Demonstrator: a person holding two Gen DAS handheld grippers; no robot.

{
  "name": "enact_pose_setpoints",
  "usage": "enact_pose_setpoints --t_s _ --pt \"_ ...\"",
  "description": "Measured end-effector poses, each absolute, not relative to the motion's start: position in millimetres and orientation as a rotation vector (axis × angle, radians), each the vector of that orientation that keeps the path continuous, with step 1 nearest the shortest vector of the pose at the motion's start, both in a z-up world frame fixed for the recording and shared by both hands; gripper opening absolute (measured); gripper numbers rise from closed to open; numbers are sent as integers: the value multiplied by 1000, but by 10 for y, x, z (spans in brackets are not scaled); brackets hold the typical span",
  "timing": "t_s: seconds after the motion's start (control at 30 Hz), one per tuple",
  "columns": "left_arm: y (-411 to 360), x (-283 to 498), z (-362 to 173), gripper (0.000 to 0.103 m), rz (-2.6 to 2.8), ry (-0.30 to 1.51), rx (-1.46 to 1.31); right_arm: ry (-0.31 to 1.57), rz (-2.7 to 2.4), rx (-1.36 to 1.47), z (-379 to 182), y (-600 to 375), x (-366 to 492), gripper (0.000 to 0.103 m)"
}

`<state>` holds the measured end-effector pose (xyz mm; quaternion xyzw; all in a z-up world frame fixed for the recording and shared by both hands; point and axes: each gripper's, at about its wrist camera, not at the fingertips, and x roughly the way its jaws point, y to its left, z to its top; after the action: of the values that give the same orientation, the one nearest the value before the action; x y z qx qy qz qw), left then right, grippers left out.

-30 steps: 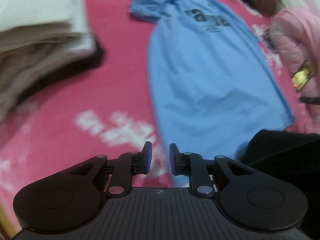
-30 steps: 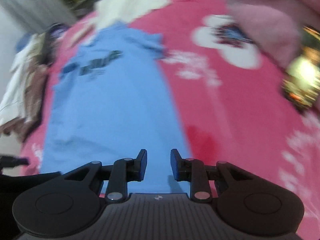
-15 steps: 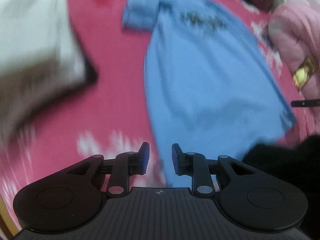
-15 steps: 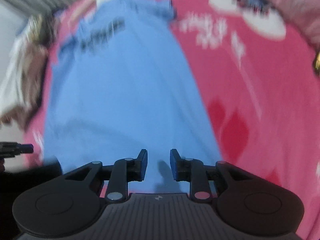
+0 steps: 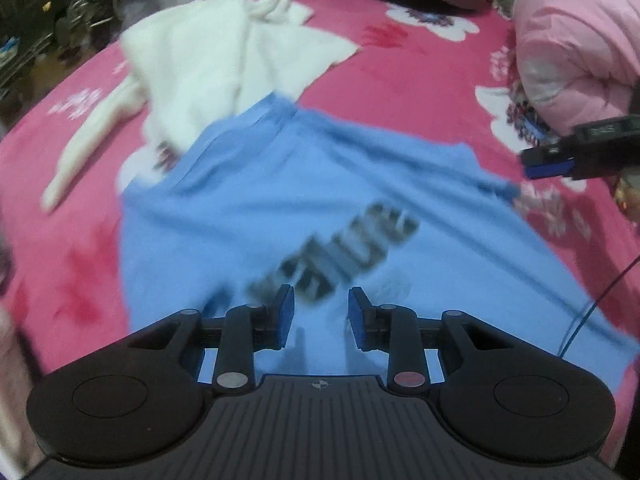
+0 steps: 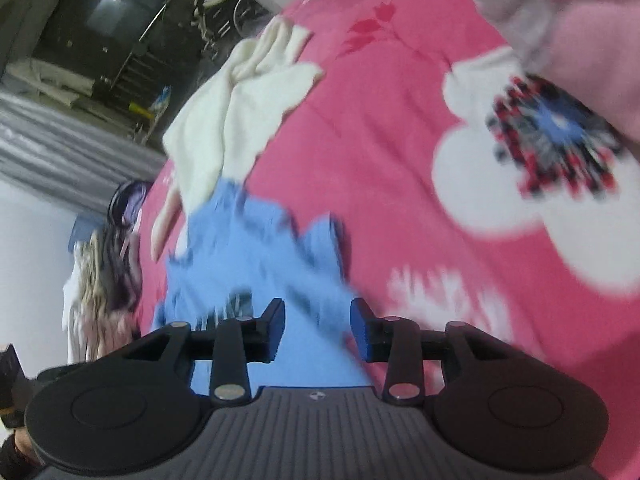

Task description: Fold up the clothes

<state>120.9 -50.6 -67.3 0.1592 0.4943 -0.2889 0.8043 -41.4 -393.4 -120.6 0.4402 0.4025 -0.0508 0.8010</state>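
Left wrist: tongs (image 5: 321,316) opening, empty, over blue T-shirt (image 5: 248,208).

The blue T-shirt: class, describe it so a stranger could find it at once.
Start at the pink flowered bedspread. In its middle lies the blue T-shirt, spread flat, its collar against a crumpled white garment. It alone is blue with dark lettering across the chest.

Print on blue T-shirt (image 5: 332,248) smeared, unreadable. Shirt's near hem hidden behind left gripper (image 5: 320,316). Pink jacket (image 5: 576,40) cut by right edge.
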Motion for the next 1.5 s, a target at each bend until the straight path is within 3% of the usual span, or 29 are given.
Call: enact_pose_setpoints --t_s 0.33,0.37,0.43,0.5,0.8,0.97,1.1,1.23,1.37,1.43,1.5 --pt "-1012 1536 -1179 29 -785 960 236 998 -23 844 -1580 -3997 422 41" --pt "-1060 1558 -1207 29 -805 943 234 1005 -20 815 -1590 -3972 454 35" --pt "-1137 1608 -1250 29 -832 912 223 1014 -31 743 -1575 -3934 488 12" --pt "-1190 1698 -1301 29 -841 902 188 987 -47 672 -1472 -3919 490 8" --pt "-1288 2100 -1405 29 -801 882 85 850 -205 108 -868 -3960 909 7" --pt "-1364 2236 -1504 29 -757 860 97 903 -281 68 -950 -4254 1190 7" --pt "-1394 2264 -1602 30 -745 856 91 970 -338 137 -1167 -4474 1262 10" --pt "-1386 2275 -1613 31 -752 839 79 881 -369 293 -1116 -4671 1032 16" --pt "-1399 2342 -1595 31 -761 828 55 803 -234 233 -900 -4406 717 18" --pt "-1413 2391 -1586 31 -758 821 32 786 -119 155 -839 -4167 589 27" --pt "-1431 2440 -1588 31 -750 815 11 819 -41 7 -958 -3886 551 44"
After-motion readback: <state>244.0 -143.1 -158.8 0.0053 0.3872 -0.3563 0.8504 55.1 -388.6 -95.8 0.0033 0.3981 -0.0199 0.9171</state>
